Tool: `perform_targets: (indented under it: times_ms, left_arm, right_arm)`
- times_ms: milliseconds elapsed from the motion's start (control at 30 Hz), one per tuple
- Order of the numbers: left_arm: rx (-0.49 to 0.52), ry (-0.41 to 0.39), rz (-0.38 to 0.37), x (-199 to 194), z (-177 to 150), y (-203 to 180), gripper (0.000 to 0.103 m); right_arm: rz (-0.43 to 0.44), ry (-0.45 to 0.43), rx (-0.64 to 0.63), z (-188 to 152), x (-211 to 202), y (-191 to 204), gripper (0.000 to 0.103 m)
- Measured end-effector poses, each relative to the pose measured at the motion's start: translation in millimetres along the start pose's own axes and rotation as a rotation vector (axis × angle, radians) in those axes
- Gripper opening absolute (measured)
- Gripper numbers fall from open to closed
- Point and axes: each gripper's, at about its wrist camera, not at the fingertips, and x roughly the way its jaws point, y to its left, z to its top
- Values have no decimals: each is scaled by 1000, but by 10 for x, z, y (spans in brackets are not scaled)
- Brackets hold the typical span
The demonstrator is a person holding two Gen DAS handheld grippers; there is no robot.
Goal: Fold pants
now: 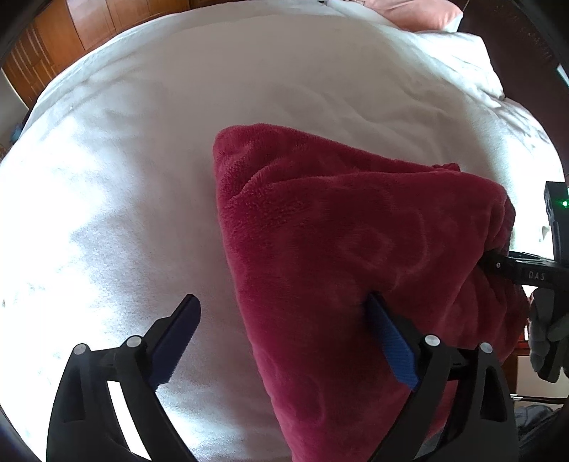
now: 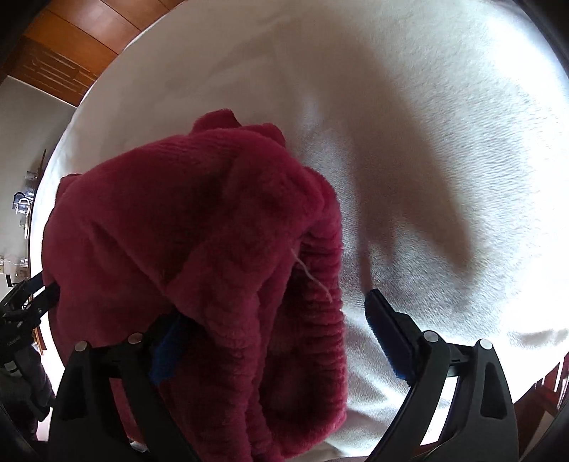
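Dark red fleece pants [image 1: 338,241] lie bunched on a white bed, filling the right half of the left wrist view. My left gripper [image 1: 284,305] is open; its right finger [image 1: 387,334] presses against the fabric, its left finger [image 1: 181,327] is over bare sheet. In the right wrist view the pants [image 2: 199,231] hang as a thick fold with the ribbed waistband [image 2: 320,284] showing. My right gripper [image 2: 274,312] is open, with the cloth draped over its left finger [image 2: 167,348] and its right finger [image 2: 387,327] clear. It also shows at the right edge of the left wrist view [image 1: 526,273], against the pants.
The white bedspread [image 1: 142,160] spreads to the left and far side. A pink pillow [image 1: 419,14] and white pillow [image 1: 473,60] lie at the far right. A wooden wardrobe [image 1: 53,39] stands beyond the bed. A gloved hand [image 1: 547,334] holds the right gripper.
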Motion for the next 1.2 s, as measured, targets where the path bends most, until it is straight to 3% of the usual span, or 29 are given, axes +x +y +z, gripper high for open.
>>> perform_targets:
  times_ms: [100,267,367,633,767,867,967,1033,1200]
  left_arm:
    - [-10,9,-6,57,13,15,94]
    - [-123,45,-113,91,-13,205,94]
    - [-164,39,-155,19,-50,269,93]
    - [-134,22,-192,-126,-68,174,93]
    - [-125,64,-225,-21,-46,79,93]
    - [-126,91,-228,125,-56,34,93]
    - [-170,116,-259,268,-60,97,94]
    - [-205,126,-291,354,-68,173,95]
    - [-253,138,-346,518,-121,305,98]
  right_arm:
    - [33,18,27,30,47,-31,94]
    - [140,59,75,24,37,-209,93]
    - [140,46,55,-13,-105,-196,89]
    - [151,43,-29,-234,-551,-102,89]
    - [160,72,-22,-283,-411,-138,89]
    - [215,82,35,-215,-219,-217,89]
    - [278,104,57,-145,-5,-232,89]
    - [286,108,47,-97,93,-227,95]
    - [329,127,42,2,250,-266,97]
